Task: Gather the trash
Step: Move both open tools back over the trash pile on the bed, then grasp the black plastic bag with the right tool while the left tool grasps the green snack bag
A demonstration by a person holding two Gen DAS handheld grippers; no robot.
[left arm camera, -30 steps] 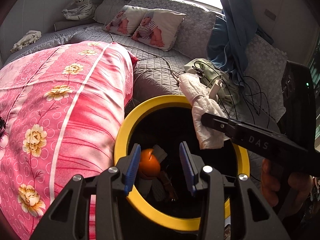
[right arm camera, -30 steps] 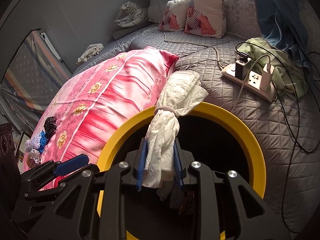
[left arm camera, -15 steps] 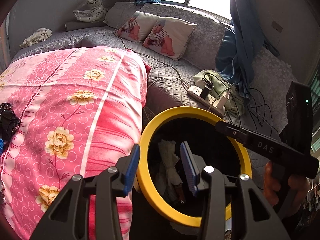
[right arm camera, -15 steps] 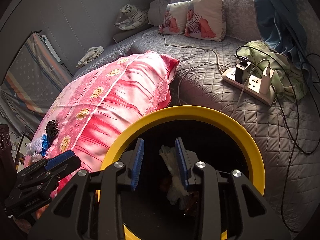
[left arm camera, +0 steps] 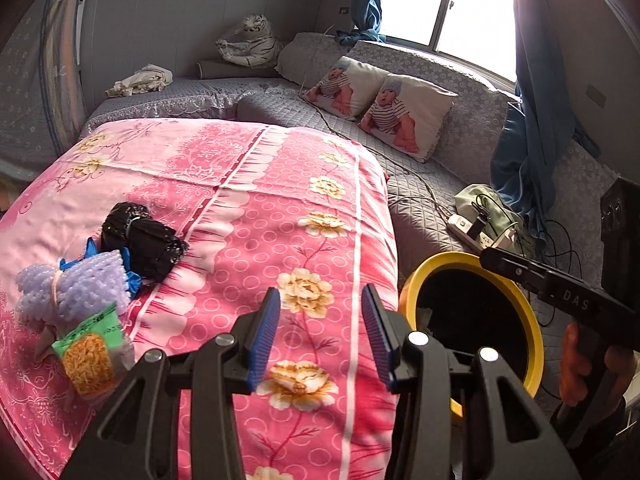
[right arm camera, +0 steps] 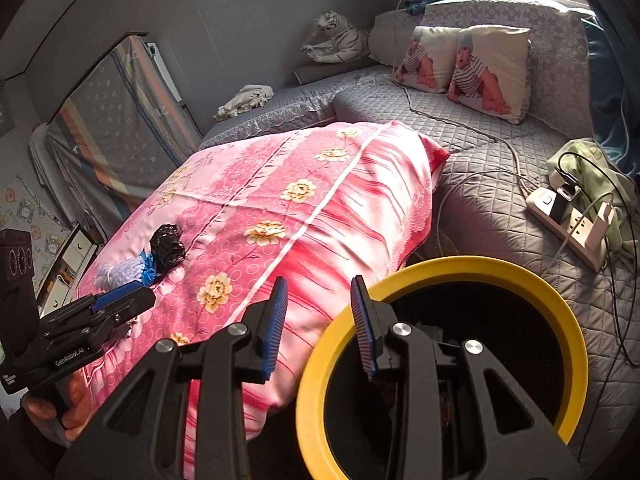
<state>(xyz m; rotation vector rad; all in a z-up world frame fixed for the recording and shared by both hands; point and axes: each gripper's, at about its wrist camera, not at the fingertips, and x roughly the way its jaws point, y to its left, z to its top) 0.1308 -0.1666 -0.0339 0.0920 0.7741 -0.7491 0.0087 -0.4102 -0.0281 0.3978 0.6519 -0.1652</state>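
Quilt (left arm camera: 248, 208): pink floral cloth, slight sheen. Bin (right arm camera: 568, 320): glossy yellow plastic rim. Bedcover (right arm camera: 500, 216): grey quilted cloth, matt.

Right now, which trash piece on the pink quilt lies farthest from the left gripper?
The black bag bundle; the lilac mesh bundle and green snack packet lie nearer.

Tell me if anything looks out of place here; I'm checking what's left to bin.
Yes: a black bag bundle, a tied lilac bundle and a green snack wrapper lie clustered on the pink quilt, outside the yellow-rimmed bin.
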